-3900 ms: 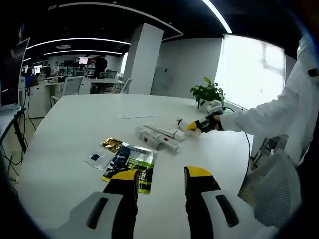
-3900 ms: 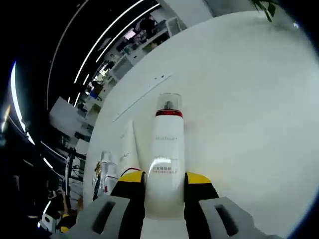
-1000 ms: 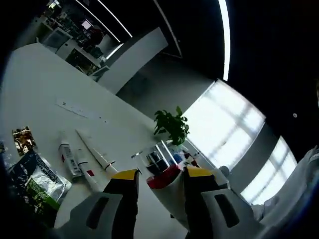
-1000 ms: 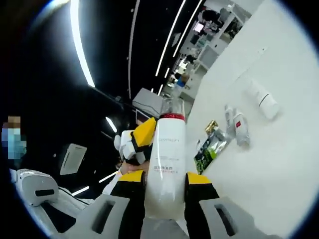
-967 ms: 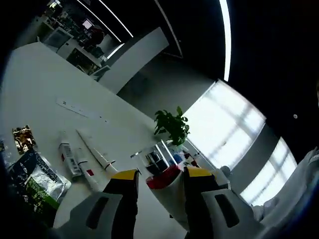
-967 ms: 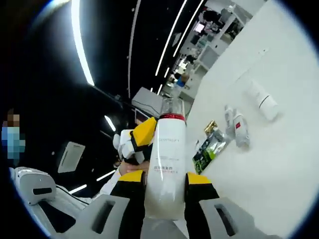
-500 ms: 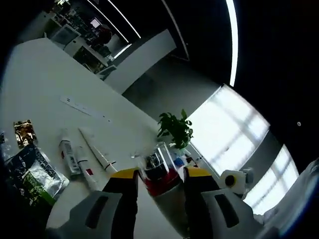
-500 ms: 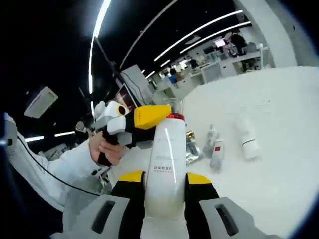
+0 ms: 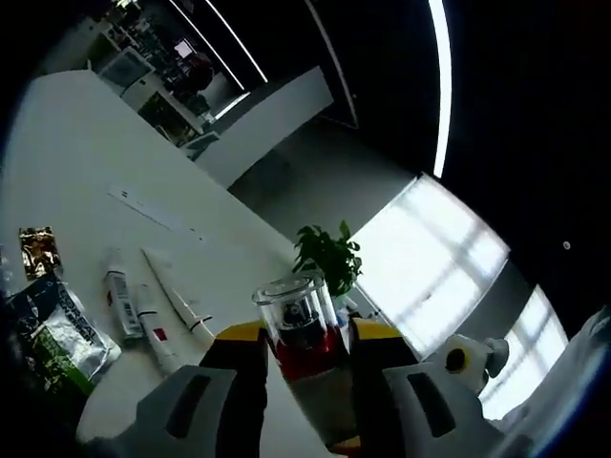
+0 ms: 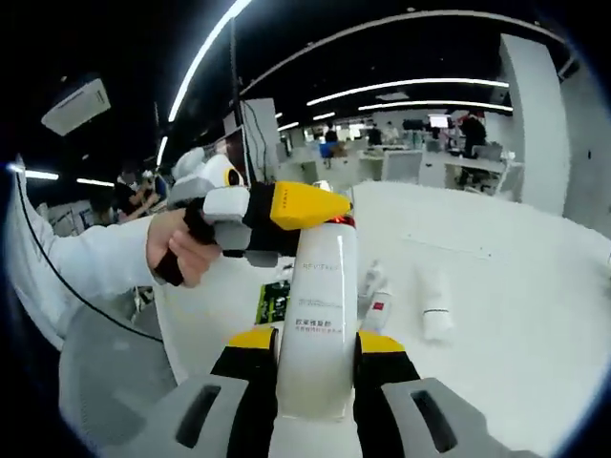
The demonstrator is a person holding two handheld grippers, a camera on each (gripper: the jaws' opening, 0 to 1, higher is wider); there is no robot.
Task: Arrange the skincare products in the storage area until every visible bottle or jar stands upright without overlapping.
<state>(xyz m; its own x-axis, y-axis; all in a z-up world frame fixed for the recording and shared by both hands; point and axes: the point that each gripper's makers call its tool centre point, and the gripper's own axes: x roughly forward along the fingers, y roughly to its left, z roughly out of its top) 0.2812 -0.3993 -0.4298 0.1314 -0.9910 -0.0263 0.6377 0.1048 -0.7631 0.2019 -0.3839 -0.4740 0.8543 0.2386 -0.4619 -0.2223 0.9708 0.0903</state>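
The bottle (image 10: 320,324) is held up off the table (image 10: 535,315), the right gripper (image 10: 315,345) closed round its lower body and the left gripper (image 9: 304,334) closed at its red neck under the clear cap (image 9: 289,296). It looks stiff, smooth and probably slippery, so the broad body is the safer hold, the cap likely to pull off. Tubes (image 9: 129,305) and sachets (image 9: 52,329) lie flat mid-table in an open office, a plant (image 9: 326,258) at the far edge.
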